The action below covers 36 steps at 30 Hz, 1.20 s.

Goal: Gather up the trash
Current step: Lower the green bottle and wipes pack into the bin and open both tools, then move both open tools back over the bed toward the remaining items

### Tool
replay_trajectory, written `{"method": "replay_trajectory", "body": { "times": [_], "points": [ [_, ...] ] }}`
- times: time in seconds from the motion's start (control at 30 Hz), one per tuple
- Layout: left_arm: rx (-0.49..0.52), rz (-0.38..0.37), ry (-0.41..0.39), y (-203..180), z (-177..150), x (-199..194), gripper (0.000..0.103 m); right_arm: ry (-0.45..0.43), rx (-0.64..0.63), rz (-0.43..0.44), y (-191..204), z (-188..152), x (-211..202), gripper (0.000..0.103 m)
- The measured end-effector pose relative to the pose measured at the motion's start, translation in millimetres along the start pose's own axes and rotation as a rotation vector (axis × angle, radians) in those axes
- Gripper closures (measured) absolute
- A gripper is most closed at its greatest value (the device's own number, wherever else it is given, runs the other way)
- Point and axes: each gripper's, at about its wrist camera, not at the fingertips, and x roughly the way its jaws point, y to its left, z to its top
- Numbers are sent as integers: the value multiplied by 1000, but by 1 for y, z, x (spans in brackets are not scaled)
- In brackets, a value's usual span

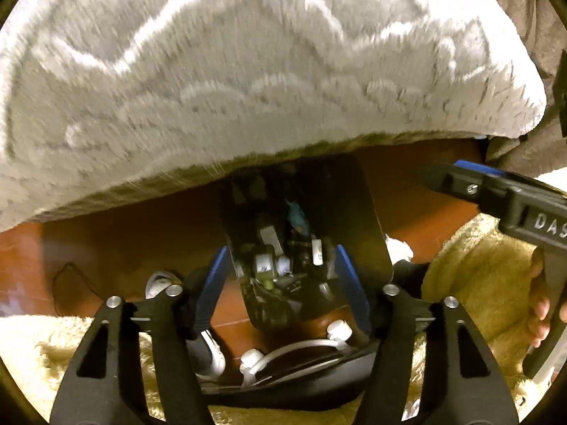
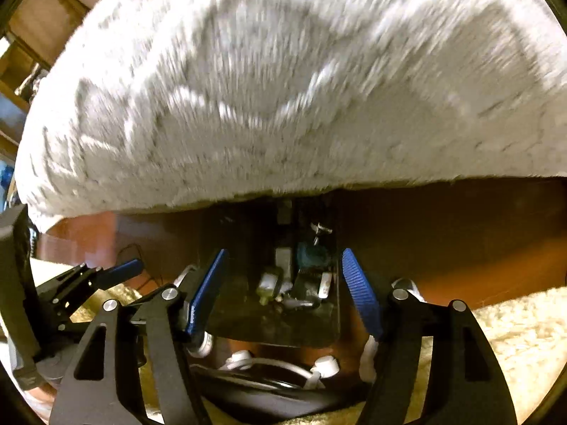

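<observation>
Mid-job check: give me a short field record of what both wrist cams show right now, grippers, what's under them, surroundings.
left gripper: open, blue pads apart, nothing pressed between them
right gripper: open, pads apart, nothing gripped
under both: glossy black panel lying flat on the reddish-brown floor, showing reflections
near panel's close end: white plastic pieces; what they are is unclear
ahead: grey-white fluffy blanket, its edge overhanging the panel
sides: cream shaggy rug
trash: none clearly identifiable
</observation>
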Motion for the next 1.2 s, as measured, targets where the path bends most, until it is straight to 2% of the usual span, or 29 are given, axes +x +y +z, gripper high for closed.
{"method": "replay_trajectory", "body": {
  "times": [0.1, 0.17, 0.23, 0.27, 0.47, 0.5, 0.77, 0.97, 1.2],
  "points": [
    [11, 15, -63, 1, 7, -23, 31, -70, -11, 0, -2, 8, -27, 21],
    [18, 23, -109, 1, 13, -40, 24, -110, -16, 2, -3, 14, -43, 20],
    [25, 28, -155, 0, 20, -57, 20, -168, -18, 1, -5, 21, -64, 8],
    [29, 30, -183, 1, 24, -68, 16, -192, -20, -4, -4, 25, -72, 6],
    [43, 76, -300, 7, 57, -116, 10, -294, -56, -24, -6, 61, -116, 4],
    [46, 92, -316, 9, 65, -123, 10, -312, -54, -25, 4, 66, -122, 4],
    [58, 148, -422, 23, 131, -157, 8, -396, -90, -70, 9, 130, -122, 4],
    [53, 151, -436, 28, 193, -146, 8, -416, -97, -98, 12, 187, -108, 4],
    [76, 131, -413, 25, 254, -107, 8, -407, -101, -103, 23, 254, -63, 4]
  ]
}}
